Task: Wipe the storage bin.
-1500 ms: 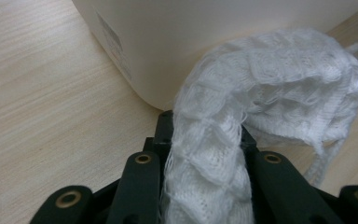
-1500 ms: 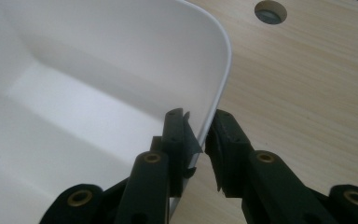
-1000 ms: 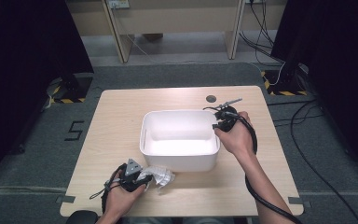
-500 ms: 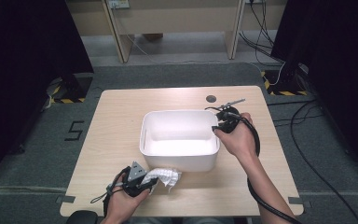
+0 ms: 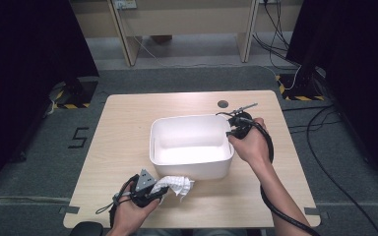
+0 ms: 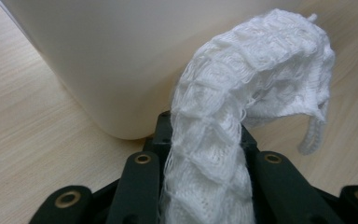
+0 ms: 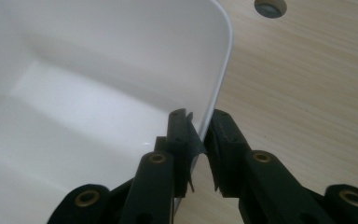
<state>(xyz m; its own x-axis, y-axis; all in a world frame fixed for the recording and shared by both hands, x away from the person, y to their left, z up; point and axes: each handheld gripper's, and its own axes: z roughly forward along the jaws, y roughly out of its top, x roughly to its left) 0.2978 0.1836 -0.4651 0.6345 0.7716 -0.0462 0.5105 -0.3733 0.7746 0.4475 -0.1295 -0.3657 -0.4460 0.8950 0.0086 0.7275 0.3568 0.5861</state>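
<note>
Cloth is what the coming move turns on. From the high view we see the crumpled white knitted cloth (image 5: 176, 184) pinched in the left tongs (image 5: 158, 191) at the near edge of the pale wooden tabletop (image 5: 123, 128), just in front of the near wall of the white rectangular plastic tub (image 5: 192, 169). The tub's open mouth lies ahead of and above these tongs, so the left hand (image 5: 130, 214) is the nearer one to carry the cloth up and over that wall. The left forearm enters from the bottom edge, tongs pointing forward and to the right. The right hand (image 5: 250, 145) reaches in along the tub's right side, its right tongs (image 5: 232, 132) at the rim.

From the left gripper view, we find the cloth clamped between the jaws, its long axis running up away from them, then arching over to the right and drooping, with the tub's outer wall (image 6: 112, 60) close behind it.

From the right gripper view, we see the jaws have just been closing and now straddle the tub's thin rim (image 7: 219, 79) near its rounded corner, one jaw inside, one outside, pinching the wall to steady it.
</note>
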